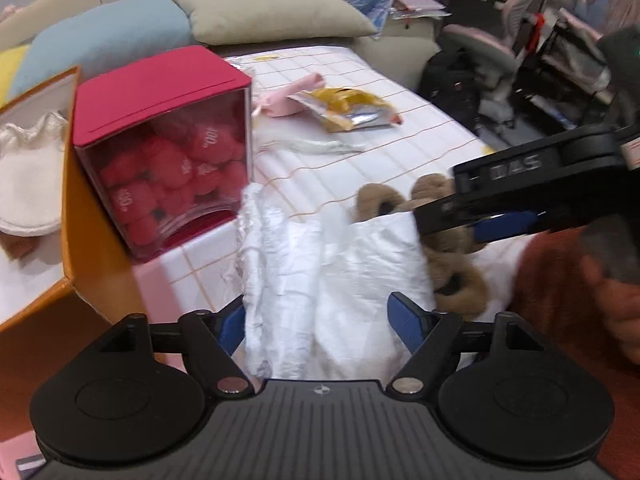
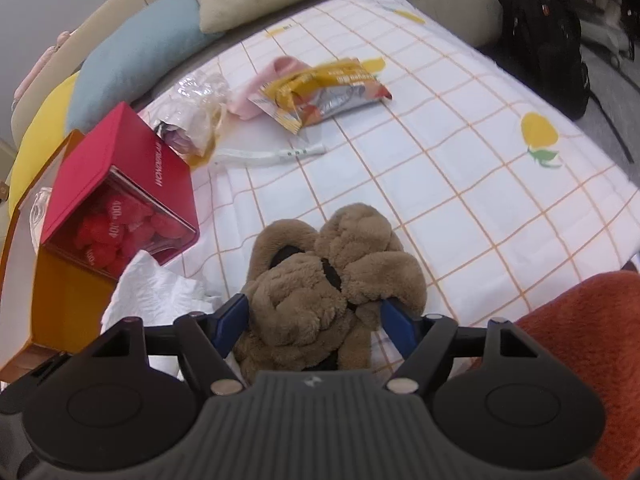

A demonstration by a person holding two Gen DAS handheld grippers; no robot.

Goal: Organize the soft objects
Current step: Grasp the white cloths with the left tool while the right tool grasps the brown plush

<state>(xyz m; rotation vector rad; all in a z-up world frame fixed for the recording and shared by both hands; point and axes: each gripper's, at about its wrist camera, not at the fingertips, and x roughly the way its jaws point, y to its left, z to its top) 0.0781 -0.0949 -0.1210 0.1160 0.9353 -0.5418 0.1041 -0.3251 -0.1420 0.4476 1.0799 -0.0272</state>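
Note:
A brown plush toy (image 2: 332, 264) lies crumpled on the checked bed sheet (image 2: 460, 168). My right gripper (image 2: 316, 320) stands open around its near part, blue pads on either side and not pressing. A white crinkled sheet (image 1: 288, 264) lies beside the plush, between the open jaws of my left gripper (image 1: 320, 324). Its pads stand at the sheet's edges without squeezing it. In the left wrist view the right gripper (image 1: 436, 216) reaches in from the right over the plush toy (image 1: 384, 200). The white sheet (image 2: 152, 292) shows at the lower left of the right wrist view.
A red box (image 1: 160, 92) with a clear front holds red soft pieces and leans on an open orange box (image 1: 76, 208). Farther back lie a yellow snack bag (image 1: 348, 108) and a pink cloth (image 1: 288, 96). Blue (image 1: 108, 36) and beige (image 1: 260, 8) pillows line the back. Rust-orange fabric (image 2: 592, 340) lies at the right.

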